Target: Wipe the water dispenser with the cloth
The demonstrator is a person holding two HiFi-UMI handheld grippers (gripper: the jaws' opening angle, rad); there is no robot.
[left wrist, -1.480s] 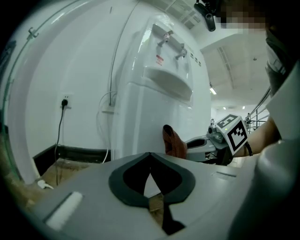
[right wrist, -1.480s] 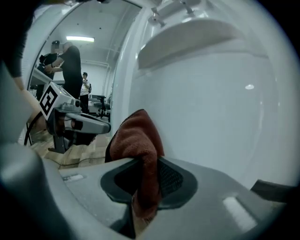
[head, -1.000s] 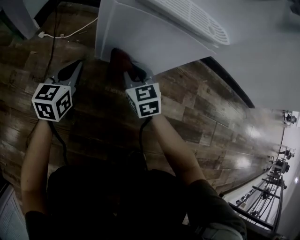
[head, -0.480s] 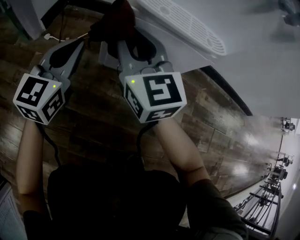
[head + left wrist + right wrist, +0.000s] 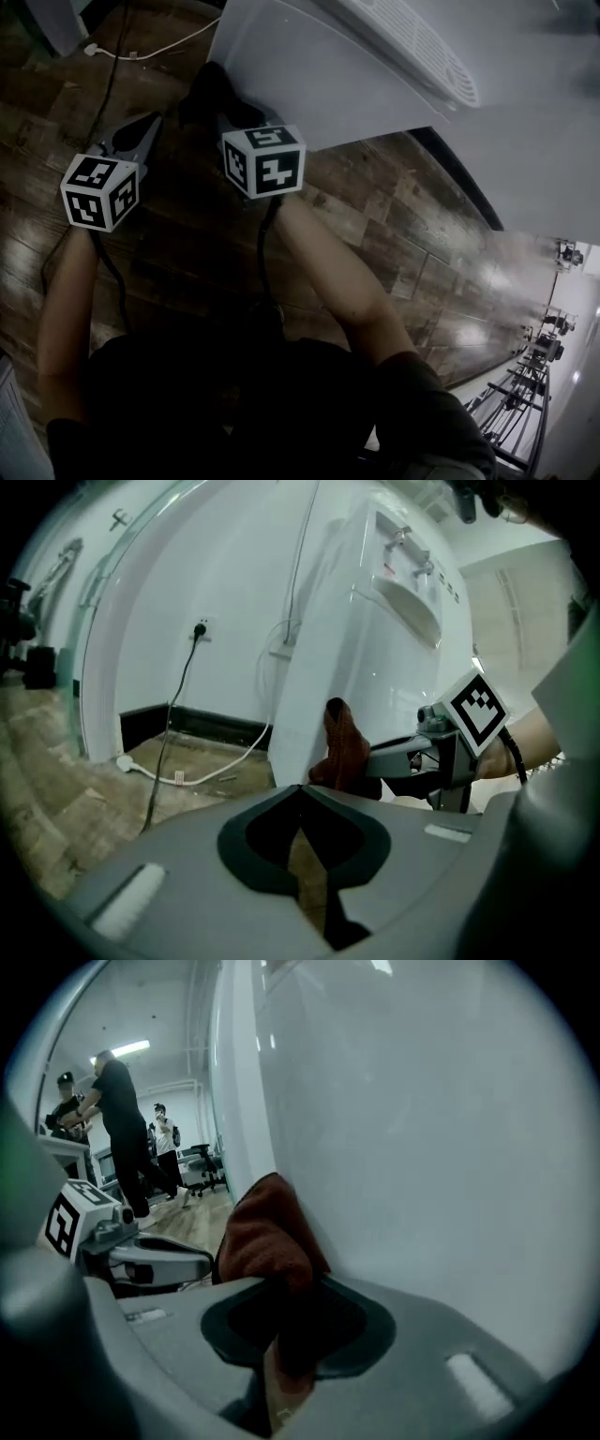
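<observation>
This is looking like a lab or office: people (image 5: 120,1138) are standing under a strip light (image 5: 123,1051), a chair (image 5: 203,1169) is sitting on wood floor (image 5: 394,234), and stands (image 5: 536,377) are lining a wall (image 5: 553,169).

Dark wood-plank floor (image 5: 394,234) w/ white water dispenser (image 5: 309,84) standing on it, white cable (image 5: 181,781) lying alongside.

Cloth (image 5: 267,1232): reddish-brown, bunched into a soft wad.
Cloth, hold: pinched between the closed jaws of the right gripper (image 5: 281,1316), the wad bulging out past them.
Cloth, place: pressed against the dispenser's plain side panel, low down by its corner edge.
Water dispenser (image 5: 375,658): tall white glossy cabinet, upright on the wood floor (image 5: 56,789), taps (image 5: 412,550) high on its front.
</observation>
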